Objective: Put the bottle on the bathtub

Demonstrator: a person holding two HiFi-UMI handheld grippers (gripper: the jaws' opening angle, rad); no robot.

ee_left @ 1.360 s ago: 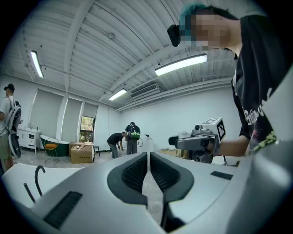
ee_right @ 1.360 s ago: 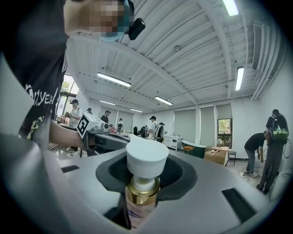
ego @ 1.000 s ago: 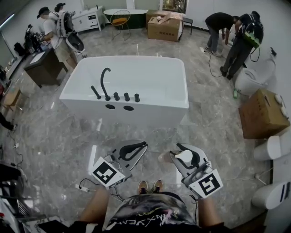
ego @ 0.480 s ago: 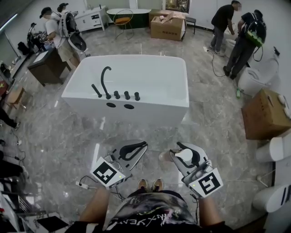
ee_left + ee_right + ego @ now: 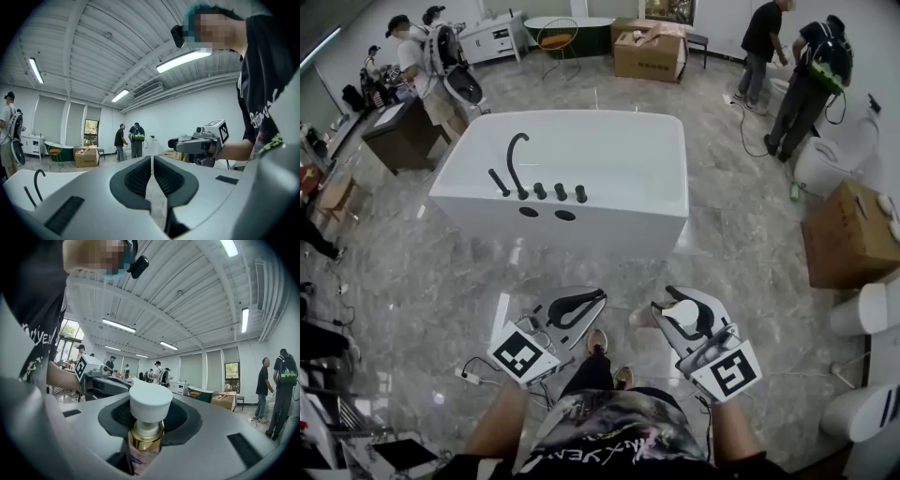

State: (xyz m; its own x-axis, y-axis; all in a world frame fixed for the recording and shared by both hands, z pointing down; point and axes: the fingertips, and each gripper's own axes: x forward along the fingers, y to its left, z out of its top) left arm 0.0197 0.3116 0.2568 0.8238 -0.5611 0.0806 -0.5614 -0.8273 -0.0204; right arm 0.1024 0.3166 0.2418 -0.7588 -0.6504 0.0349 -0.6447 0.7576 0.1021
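Note:
The white bathtub [image 5: 609, 169] stands on the grey marble floor ahead of me, with a black faucet [image 5: 517, 161] and knobs on its near rim. My right gripper [image 5: 667, 305] is shut on the bottle [image 5: 680, 317], low in front of my body. In the right gripper view the bottle's white cap [image 5: 150, 401] and gold collar [image 5: 146, 431] stick up between the jaws. My left gripper [image 5: 598, 298] is shut and holds nothing; its pads [image 5: 140, 176] meet. Both grippers are well short of the bathtub.
Cardboard boxes stand at the right [image 5: 853, 234] and at the back [image 5: 649, 56]. Toilets [image 5: 862, 309] line the right side. Two persons [image 5: 811, 84] are at the back right, others [image 5: 431, 80] by a dark desk [image 5: 394, 136]. A power strip with cable [image 5: 473, 375] lies on the floor.
My foot has stepped forward between the grippers and the bathtub sits slightly nearer. A person at the back right has straightened up. Both grippers keep their hold and place.

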